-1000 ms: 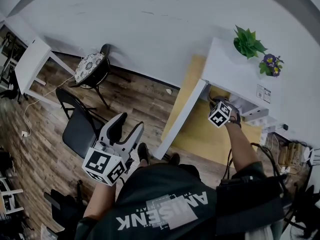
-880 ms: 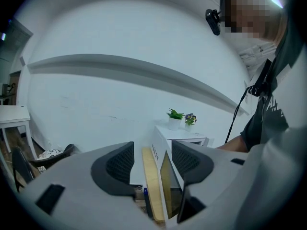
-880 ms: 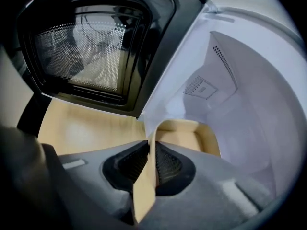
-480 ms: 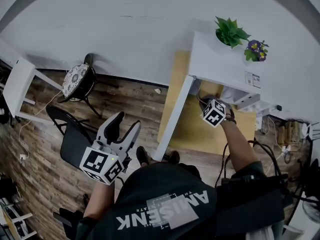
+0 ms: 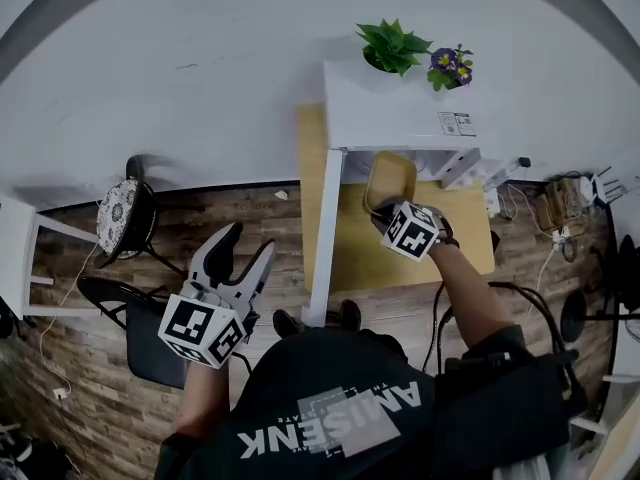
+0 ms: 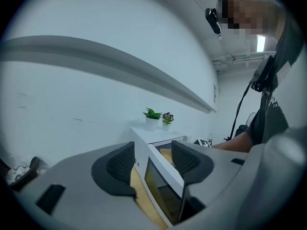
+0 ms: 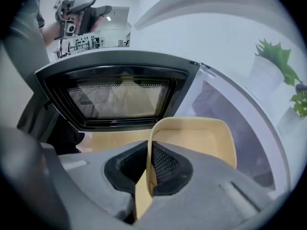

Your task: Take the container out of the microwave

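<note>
The white microwave (image 5: 400, 118) stands on a yellow tabletop (image 5: 370, 263) with its door (image 5: 325, 238) swung wide open. A shallow yellow container (image 5: 390, 180) hangs just in front of the cavity. My right gripper (image 5: 393, 216) is shut on its near rim. In the right gripper view the rim of the container (image 7: 201, 138) stands upright between the pads of that gripper (image 7: 149, 169), with the door's window (image 7: 120, 97) behind on the left. My left gripper (image 5: 247, 251) is open and holds nothing, left of the door and above the floor. From the left gripper (image 6: 153, 159) I look at the microwave (image 6: 156, 140).
Two potted plants (image 5: 395, 46) sit on top of the microwave. A round-seated chair (image 5: 125, 218) and a black folding chair (image 5: 130, 313) stand on the wooden floor at the left. Cables and a power strip (image 5: 545, 203) lie to the right of the table.
My right gripper has closed on the yellow container and drawn it up and out of the microwave cavity. The left gripper has drifted slightly and stays open.
</note>
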A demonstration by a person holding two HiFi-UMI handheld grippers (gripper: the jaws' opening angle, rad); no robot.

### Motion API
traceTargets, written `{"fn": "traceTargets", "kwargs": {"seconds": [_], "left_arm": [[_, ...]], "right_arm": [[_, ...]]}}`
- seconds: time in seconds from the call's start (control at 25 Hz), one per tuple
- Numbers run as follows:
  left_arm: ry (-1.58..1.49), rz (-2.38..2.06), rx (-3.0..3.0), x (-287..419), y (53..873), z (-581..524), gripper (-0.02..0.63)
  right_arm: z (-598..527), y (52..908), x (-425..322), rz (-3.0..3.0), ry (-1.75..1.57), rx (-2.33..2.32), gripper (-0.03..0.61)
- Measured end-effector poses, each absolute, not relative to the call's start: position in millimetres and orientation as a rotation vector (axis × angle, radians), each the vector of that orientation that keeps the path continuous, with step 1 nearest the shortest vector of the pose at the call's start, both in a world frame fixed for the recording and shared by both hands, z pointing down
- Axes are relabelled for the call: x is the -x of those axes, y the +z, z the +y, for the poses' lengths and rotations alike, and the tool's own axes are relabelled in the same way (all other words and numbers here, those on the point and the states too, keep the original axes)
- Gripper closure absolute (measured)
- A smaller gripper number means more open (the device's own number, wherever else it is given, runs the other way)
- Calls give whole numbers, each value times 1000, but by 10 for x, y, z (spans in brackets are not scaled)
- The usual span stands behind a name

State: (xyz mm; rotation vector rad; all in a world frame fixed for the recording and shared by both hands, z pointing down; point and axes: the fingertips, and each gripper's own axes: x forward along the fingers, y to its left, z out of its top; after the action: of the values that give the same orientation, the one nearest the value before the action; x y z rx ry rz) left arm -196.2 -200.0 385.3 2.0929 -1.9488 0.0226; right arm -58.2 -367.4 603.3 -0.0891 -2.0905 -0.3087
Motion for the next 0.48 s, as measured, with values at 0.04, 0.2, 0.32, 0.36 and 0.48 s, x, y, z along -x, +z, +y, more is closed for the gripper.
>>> {"fn": "traceTargets", "kwargs": {"seconds": [0.04, 0.2, 0.32, 0.36, 0.48], "left_arm": [[26, -1931, -2112, 1967, 3851, -2036, 385], [37, -1869, -2175, 1982, 3863, -2170, 385], [25, -1819, -2223, 1980, 3879, -2276, 385], [25, -1803, -2238, 1976, 3881, -2310, 385], [24, -1757, -2281, 1944, 3860, -2409, 385]], "right_arm": [[-3630, 5995, 554, -2092, -298, 80, 566], [-3468, 5820, 409, -2096, -268, 33, 566], [-3389, 5622, 301, -2113, -254, -13, 566], [-3365, 5551, 268, -2119, -258, -29, 566], [-3282, 5357, 160, -2127, -272, -67, 566]]}}
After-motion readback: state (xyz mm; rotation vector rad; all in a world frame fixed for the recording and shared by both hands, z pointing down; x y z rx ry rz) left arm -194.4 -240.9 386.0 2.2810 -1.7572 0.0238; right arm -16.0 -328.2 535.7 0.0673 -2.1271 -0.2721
